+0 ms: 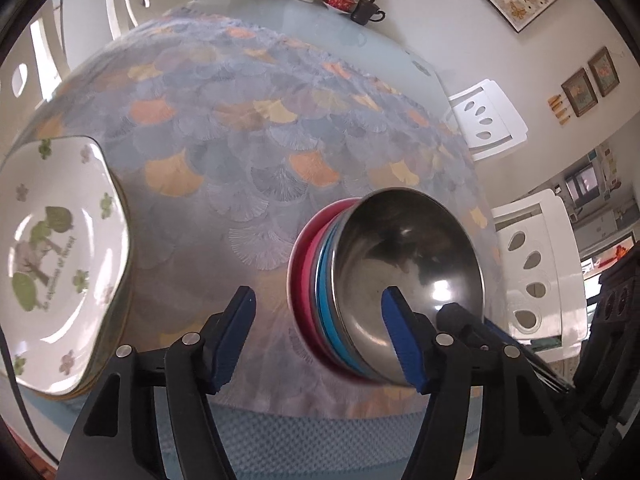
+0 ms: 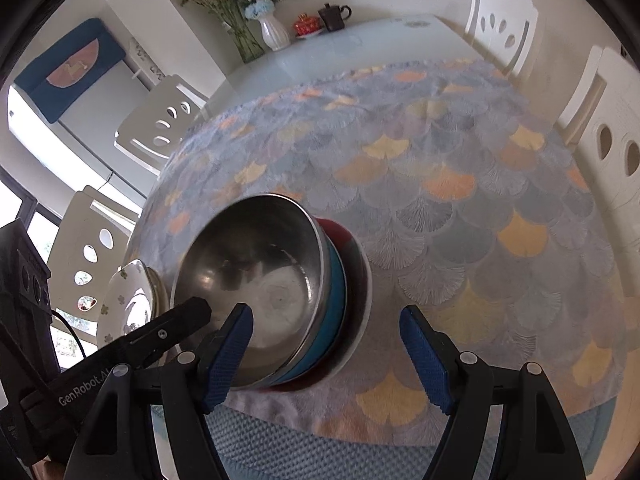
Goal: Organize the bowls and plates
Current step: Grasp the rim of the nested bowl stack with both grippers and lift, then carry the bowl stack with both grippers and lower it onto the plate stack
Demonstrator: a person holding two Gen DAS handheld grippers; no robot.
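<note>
Bowls look stacked already, steel bowl (image 1: 408, 280) on blue/red ones mid surface (image 1: 248, 152), floral plates (image 1: 60, 264) piled beside; left tongs (image 1: 318, 334) & right tongs (image 2: 326, 350) both apart, empty.

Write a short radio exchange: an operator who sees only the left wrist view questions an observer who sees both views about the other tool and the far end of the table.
Operator: I only see a black edge of the right tool beside the bowls. Is it open?
Observer: Yes. The right tool is open, with the near side of the bowl stack between its jaws. I can't see the pads pressing on it.
Operator: My view cuts off the top of the white vase. What's in it?
Observer: The vase holds blue and white flowers.
</note>
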